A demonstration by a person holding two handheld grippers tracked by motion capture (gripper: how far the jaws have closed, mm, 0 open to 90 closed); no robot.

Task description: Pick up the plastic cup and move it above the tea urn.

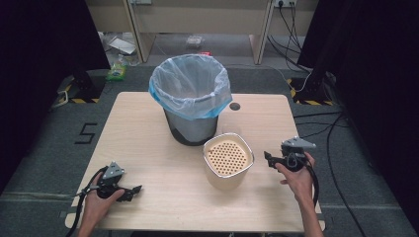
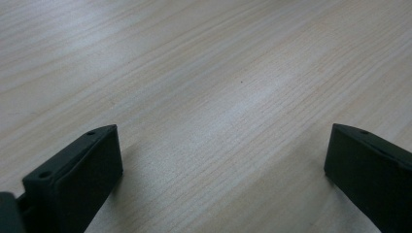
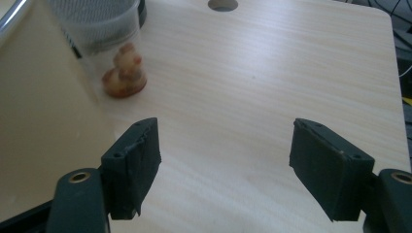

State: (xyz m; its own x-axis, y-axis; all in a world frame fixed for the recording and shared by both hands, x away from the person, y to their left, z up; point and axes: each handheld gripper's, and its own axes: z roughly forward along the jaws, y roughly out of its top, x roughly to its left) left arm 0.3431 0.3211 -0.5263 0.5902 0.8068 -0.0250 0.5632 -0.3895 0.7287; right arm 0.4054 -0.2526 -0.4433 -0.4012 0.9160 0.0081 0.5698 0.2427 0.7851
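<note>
Here, the right tool (image 1: 271,159) hangs with its jaws wide and nothing between them, just beside the beige perforated-top container (image 1: 228,160) near the middle of the counter (image 1: 148,148). The left tool (image 1: 129,190) rests near the counter's front edge, jaws likewise spread and empty. Behind the container stands the lined bin (image 1: 191,98); a small duck figure (image 3: 125,73) sits at its foot. A sound grasp likely means squaring the jaws to the container's wall before closing.
</note>
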